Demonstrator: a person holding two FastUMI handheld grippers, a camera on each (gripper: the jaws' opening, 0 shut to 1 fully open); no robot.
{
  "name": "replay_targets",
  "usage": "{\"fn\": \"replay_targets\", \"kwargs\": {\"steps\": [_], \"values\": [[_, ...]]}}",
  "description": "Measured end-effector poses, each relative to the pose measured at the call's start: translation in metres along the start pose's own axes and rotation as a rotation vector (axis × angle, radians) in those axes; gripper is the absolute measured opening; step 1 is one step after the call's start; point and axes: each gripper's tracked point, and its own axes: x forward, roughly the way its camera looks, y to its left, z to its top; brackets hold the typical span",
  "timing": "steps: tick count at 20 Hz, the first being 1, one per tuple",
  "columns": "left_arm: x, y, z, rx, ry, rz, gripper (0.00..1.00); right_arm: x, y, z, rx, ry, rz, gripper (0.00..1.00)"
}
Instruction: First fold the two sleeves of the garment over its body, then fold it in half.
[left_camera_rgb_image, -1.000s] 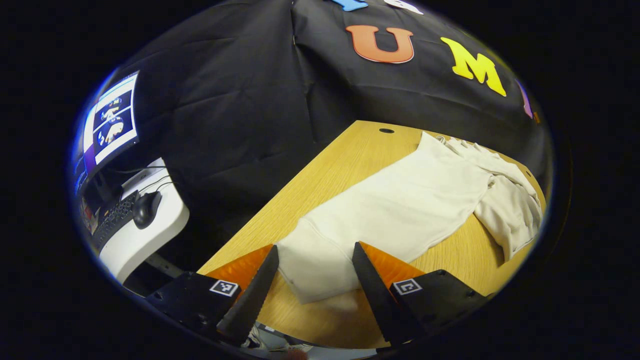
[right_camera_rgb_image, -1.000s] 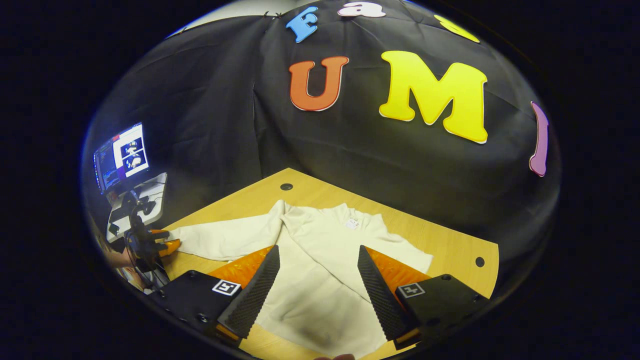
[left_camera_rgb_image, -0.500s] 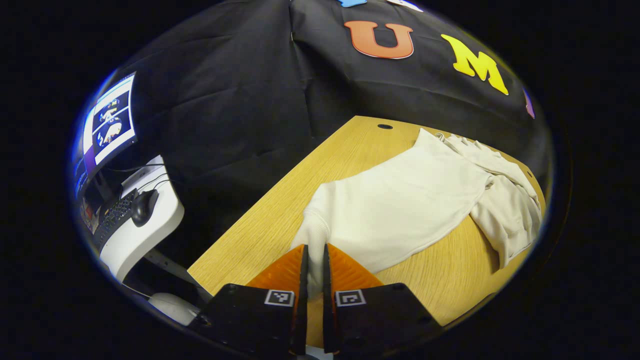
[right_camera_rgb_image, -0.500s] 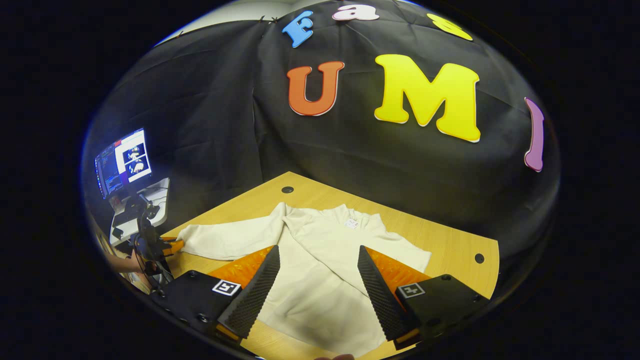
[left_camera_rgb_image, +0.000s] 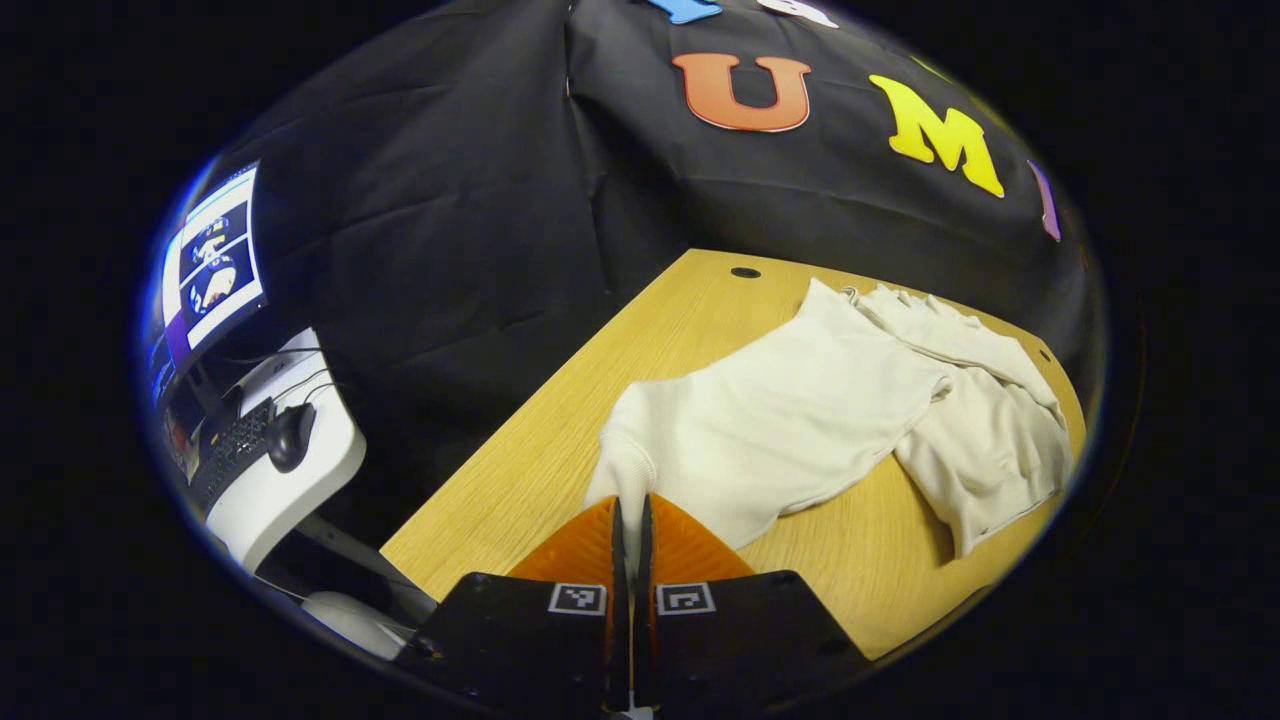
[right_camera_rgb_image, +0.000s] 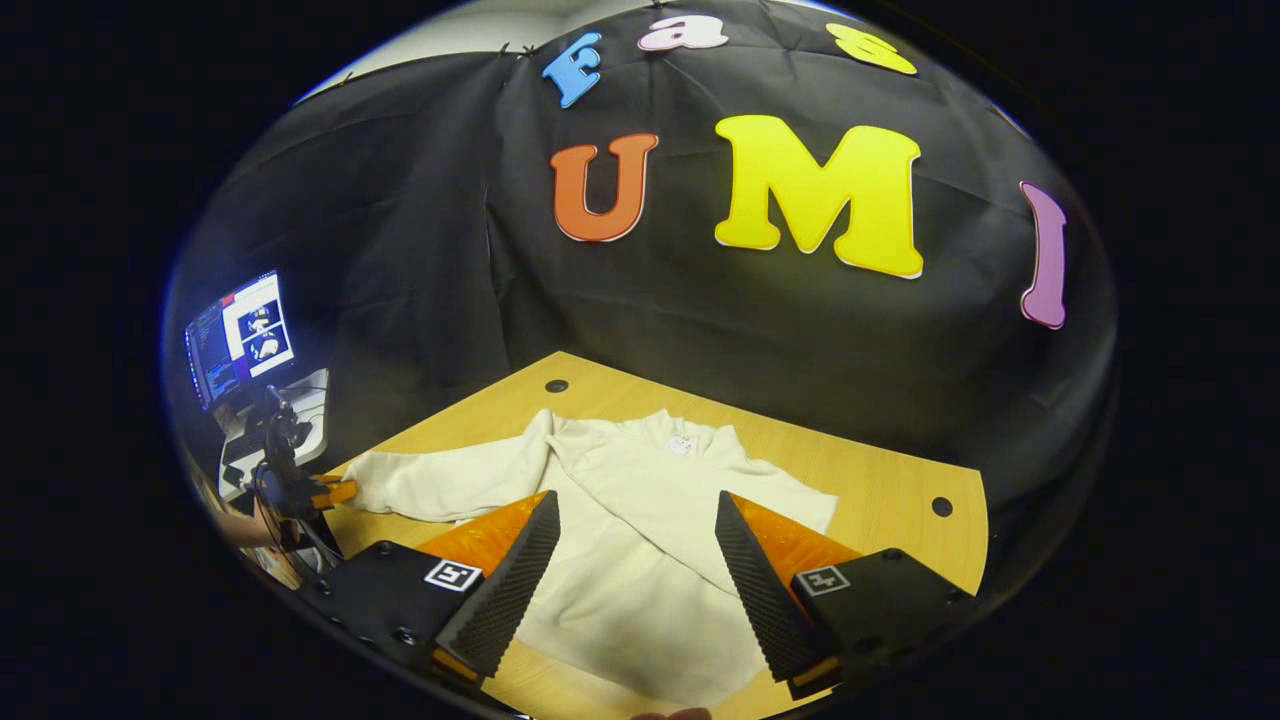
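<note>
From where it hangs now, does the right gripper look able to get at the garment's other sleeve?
Probably yes. The right gripper hangs open over the cream garment, and the right sleeve lies flat on the table just ahead with nothing on it. The left gripper is busy at the far cuff, well aside.

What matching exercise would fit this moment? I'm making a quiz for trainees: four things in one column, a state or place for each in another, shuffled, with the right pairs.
Things:
1. left gripper
2. right gripper
3. sleeve cuff
4. computer mouse

States or places:
A. open, above the garment's body
B. on the white side desk
C. shut on the cuff
D. pinched and raised off the wooden table

Pairs: 1-C, 2-A, 3-D, 4-B
</note>
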Motion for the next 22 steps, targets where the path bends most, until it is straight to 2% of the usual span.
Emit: {"fn": "replay_targets", "kwargs": {"steps": [5, 12, 18, 20, 22], "values": [[-0.008, -0.027, 0.067, -0.005, -0.09, -0.068, 0.04, -0.024, -0.028, 0.004, 0.042, -0.025, -0.025, 0.98], [-0.008, -0.089, 0.161, 0.033, -0.198, -0.175, 0.04, -0.072, -0.082, 0.002, 0.124, -0.093, -0.124, 0.98], [-0.026, -0.197, 0.245, 0.116, -0.314, -0.362, 0.04, -0.12, -0.14, -0.009, 0.232, -0.157, -0.242, 0.98], [-0.031, -0.242, 0.263, 0.153, -0.335, -0.434, 0.04, -0.136, -0.159, -0.015, 0.252, -0.173, -0.287, 0.99], [-0.032, -0.288, 0.272, 0.18, -0.339, -0.507, 0.04, -0.153, -0.177, -0.021, 0.278, -0.185, -0.334, 0.96]]}}
